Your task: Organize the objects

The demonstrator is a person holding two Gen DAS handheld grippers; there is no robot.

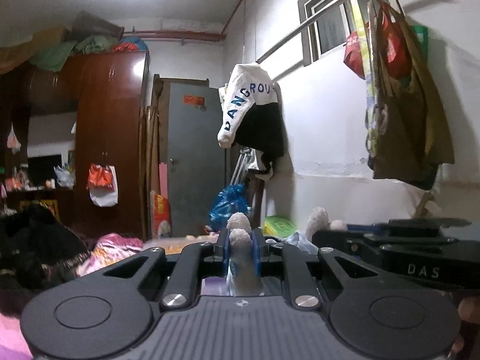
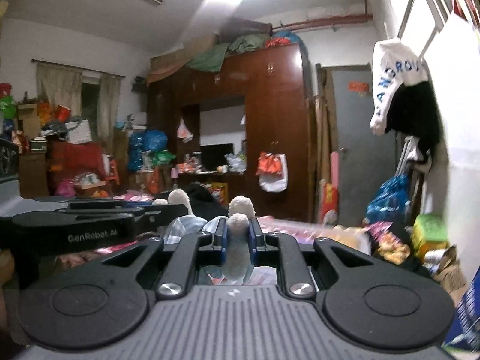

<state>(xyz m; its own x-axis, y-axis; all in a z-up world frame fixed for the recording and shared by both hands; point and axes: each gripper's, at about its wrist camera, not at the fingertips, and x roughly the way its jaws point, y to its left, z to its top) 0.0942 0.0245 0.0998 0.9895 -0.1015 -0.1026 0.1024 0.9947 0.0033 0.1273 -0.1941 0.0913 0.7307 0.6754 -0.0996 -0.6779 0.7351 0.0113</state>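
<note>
A pale fuzzy plush toy is held by both grippers. My left gripper (image 1: 241, 247) is shut on one fuzzy limb of the plush toy (image 1: 240, 237), which sticks up between the blue pads. My right gripper (image 2: 238, 237) is shut on another fuzzy limb of the toy (image 2: 239, 225). More pale limbs show beyond the right gripper's body in the left wrist view (image 1: 318, 218) and beyond the left gripper's body in the right wrist view (image 2: 179, 197). The rest of the toy is hidden below the grippers. The two grippers are side by side, level, above a bed.
A bed with pink bedding (image 2: 288, 225) lies below. A brown wardrobe (image 2: 270, 120), a grey door (image 1: 195, 156), a hanging white-and-black jacket (image 1: 249, 105), hanging bags (image 1: 399, 96), a blue bag (image 1: 228, 204) and a green box (image 2: 429, 234) surround it. Clutter fills the far left corner (image 2: 60, 150).
</note>
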